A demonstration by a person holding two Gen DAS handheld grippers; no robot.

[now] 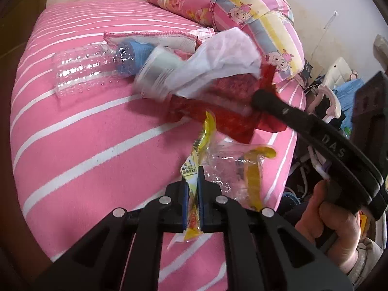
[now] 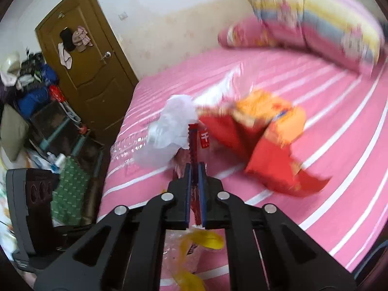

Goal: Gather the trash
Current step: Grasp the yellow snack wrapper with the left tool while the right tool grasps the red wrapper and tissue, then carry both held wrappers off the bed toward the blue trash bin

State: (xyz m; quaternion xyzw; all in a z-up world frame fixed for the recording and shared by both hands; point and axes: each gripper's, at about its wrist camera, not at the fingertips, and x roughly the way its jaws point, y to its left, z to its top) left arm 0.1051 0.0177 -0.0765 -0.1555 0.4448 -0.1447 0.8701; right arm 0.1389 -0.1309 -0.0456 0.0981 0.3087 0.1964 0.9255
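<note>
On the pink striped bed (image 1: 84, 145), my left gripper (image 1: 192, 169) is shut on a yellow and clear snack wrapper (image 1: 206, 131), which trails out past its tips. My right gripper (image 2: 194, 166) is shut on the serrated edge of a red wrapper (image 2: 266, 160), lifted and blurred, with an orange packet (image 2: 274, 111) and a white plastic bag (image 2: 174, 121) beside it. In the left wrist view the right gripper (image 1: 257, 98) reaches in from the right onto the red wrapper (image 1: 218, 111). A clear plastic bottle (image 1: 82, 68) and a pale cup (image 1: 155, 72) lie behind.
A pink-edged towel (image 1: 155, 37), a floral pillow (image 1: 179, 0) and a cartoon quilt (image 1: 257, 24) lie at the head of the bed. A hand (image 1: 327, 218) holds the right gripper. Beyond the bed's edge stand a brown door (image 2: 89, 60) and piled clutter (image 2: 36, 92).
</note>
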